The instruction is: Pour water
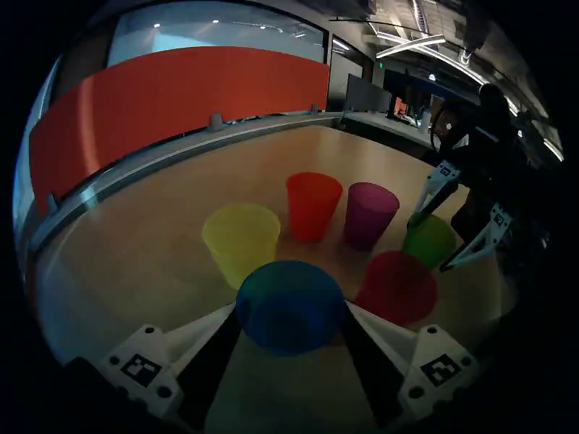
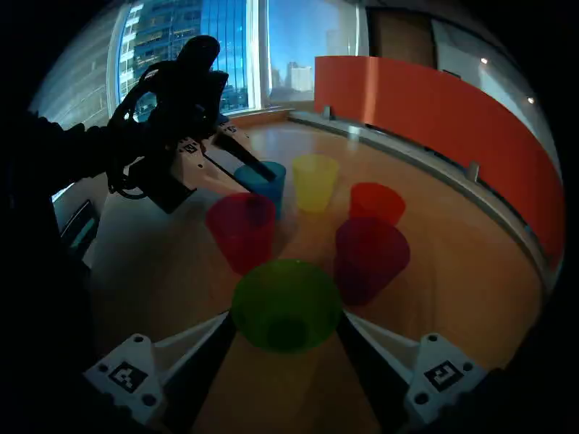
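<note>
I am seeing six cups standing close together on the wooden table (image 1: 145, 246): a yellow cup (image 1: 241, 235), an orange cup (image 1: 313, 202), a purple cup (image 1: 369, 213), a red cup (image 1: 396, 286), a blue cup (image 1: 289, 318) and a green cup (image 2: 286, 300). I cannot tell whether any is holding water. The left gripper (image 1: 291, 305) is clasping the blue cup, both fingers pressing its sides, spread to the cup's width. The right gripper (image 2: 286, 315) is clasping the green cup likewise, across the cluster.
</note>
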`<state>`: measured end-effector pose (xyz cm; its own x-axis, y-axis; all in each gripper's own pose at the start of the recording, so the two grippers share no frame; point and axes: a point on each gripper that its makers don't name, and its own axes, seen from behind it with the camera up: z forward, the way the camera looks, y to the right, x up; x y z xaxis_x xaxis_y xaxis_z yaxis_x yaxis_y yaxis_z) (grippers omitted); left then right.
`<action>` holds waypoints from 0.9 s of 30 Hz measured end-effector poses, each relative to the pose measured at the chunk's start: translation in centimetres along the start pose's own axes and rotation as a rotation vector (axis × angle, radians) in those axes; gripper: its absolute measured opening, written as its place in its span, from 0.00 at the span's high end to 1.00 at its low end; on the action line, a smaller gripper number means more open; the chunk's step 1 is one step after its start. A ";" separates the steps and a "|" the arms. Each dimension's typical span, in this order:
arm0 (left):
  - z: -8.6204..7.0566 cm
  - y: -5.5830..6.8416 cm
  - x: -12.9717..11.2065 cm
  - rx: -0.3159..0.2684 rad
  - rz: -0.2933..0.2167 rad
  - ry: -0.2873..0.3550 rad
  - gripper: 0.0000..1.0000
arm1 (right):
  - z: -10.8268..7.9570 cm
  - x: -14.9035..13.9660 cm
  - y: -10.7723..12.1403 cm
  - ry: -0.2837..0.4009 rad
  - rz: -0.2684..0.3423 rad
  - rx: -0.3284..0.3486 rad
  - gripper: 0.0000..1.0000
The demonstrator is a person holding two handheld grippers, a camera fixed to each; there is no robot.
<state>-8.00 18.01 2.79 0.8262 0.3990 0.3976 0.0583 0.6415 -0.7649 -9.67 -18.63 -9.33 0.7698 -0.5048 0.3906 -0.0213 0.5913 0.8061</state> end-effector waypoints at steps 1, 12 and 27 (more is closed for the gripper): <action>0.0 0.0 0.0 0.000 0.000 0.000 0.11 | 0.1 0.1 -0.1 0.004 0.000 0.001 0.00; -0.2 -0.1 0.0 0.011 -0.008 0.003 0.11 | 0.3 0.9 0.0 0.023 -0.004 -0.005 0.09; -3.0 -0.6 2.1 0.044 -0.025 0.082 0.12 | -1.9 4.4 0.4 0.104 0.002 -0.027 0.09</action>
<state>-4.64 16.50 2.58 0.8679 0.3287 0.3725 0.0566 0.6795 -0.7315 -5.07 -19.45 -8.17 0.8321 -0.4361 0.3426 -0.0070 0.6094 0.7928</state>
